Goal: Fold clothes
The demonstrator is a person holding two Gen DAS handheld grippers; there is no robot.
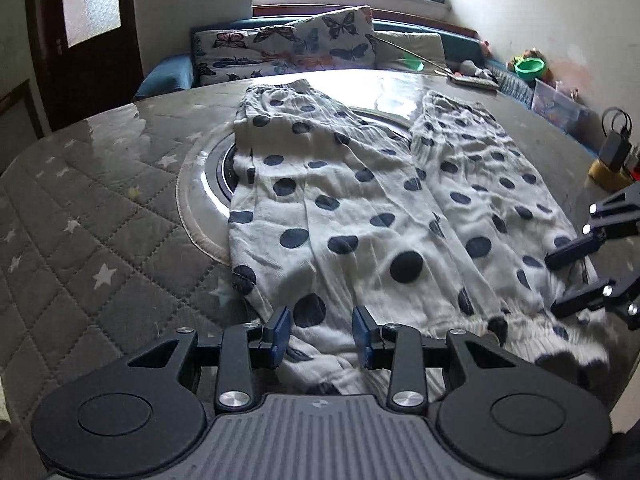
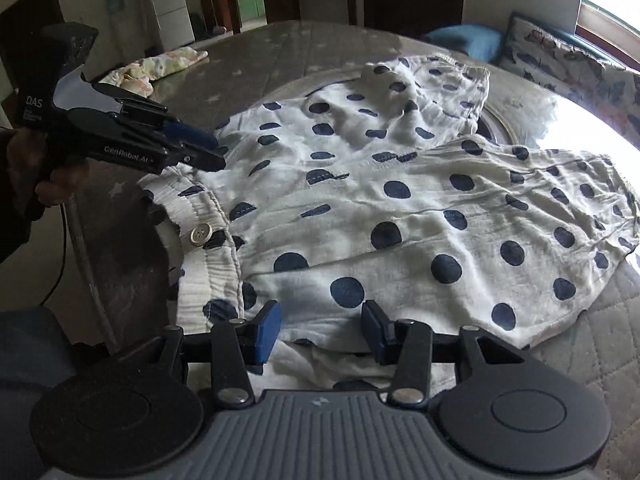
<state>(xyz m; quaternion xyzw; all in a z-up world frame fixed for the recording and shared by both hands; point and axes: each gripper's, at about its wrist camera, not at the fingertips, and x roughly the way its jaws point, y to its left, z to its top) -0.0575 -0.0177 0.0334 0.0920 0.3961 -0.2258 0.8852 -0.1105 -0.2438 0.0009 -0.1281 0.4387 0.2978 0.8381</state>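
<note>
White trousers with dark blue dots [image 1: 360, 200] lie spread on the round table [image 1: 80, 208], both legs running away from me toward the window. In the right wrist view the trousers [image 2: 400, 208] show a buttoned waistband [image 2: 200, 236] at the near table edge. My left gripper [image 1: 321, 332] is open, its blue pads just above the cloth at the waist end. My right gripper [image 2: 320, 332] is also open, low over the waist's other side. Each gripper shows in the other's view: the right gripper [image 1: 560, 280] at the edge, the left gripper [image 2: 216, 152] held by a hand.
The table has a grey quilted star cover and a glass turntable [image 1: 204, 184] under the trousers. A pastel folded garment [image 2: 156, 66] lies at the far side. Butterfly cushions [image 1: 288, 52], a green bowl [image 1: 530, 68] and a yellow box with a charger [image 1: 608, 168] sit beyond.
</note>
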